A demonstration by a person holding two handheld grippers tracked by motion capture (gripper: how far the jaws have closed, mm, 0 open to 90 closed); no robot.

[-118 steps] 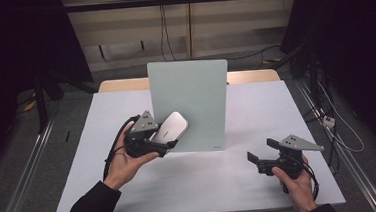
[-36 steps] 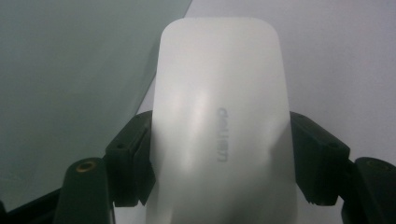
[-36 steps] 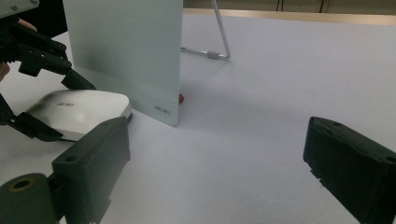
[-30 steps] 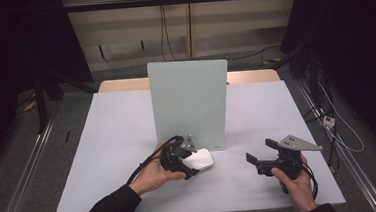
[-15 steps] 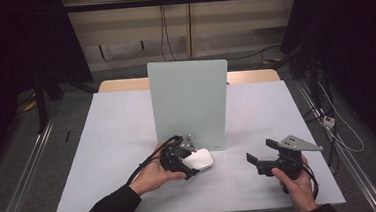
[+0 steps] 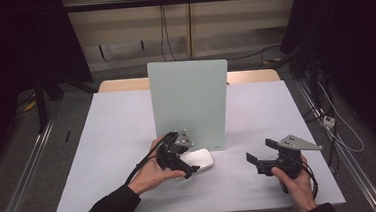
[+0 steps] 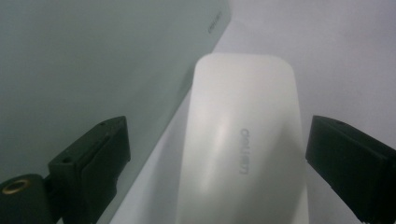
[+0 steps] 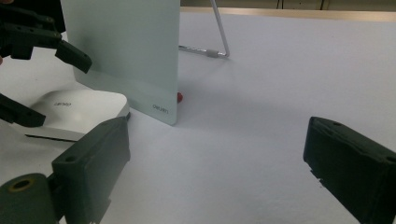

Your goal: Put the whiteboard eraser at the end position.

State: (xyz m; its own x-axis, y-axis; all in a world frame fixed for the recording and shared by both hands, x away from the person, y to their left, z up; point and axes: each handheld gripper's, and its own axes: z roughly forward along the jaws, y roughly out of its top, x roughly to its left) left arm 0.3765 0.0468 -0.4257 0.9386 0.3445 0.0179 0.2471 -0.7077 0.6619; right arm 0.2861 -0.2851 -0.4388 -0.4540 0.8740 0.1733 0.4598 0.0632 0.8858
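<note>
Mouse: white mouse [image 6: 198, 160] lies flat on the white table [image 6: 118, 141], just in front of the upright pale green board [image 6: 189, 101], near its lower right corner.
Left tool: your left gripper [image 6: 186, 162] sits around the mouse with its jaws spread; they have just been opening, and in the left gripper view a gap shows on each side, so neither pad presses on the shell [image 7: 243, 149].
Right tool: your right gripper [image 6: 258, 157] hangs off to the right, well apart from the mouse, jaws wide with nothing between them.
Weight: likely light, a hollow plastic body.
Surface: smooth, glossy and rounded on top, so it will probably slip if you pinch high on the curve.
Stiffness: rigid shell, though the buttons at one end may click under pressure.
Where to grip: take the two long sides low down, near the middle of its length, pads flat against the side walls.
Caution: the board stands on a thin wire foot [image 8: 219, 32]; keep your jaws off its edge.
</note>
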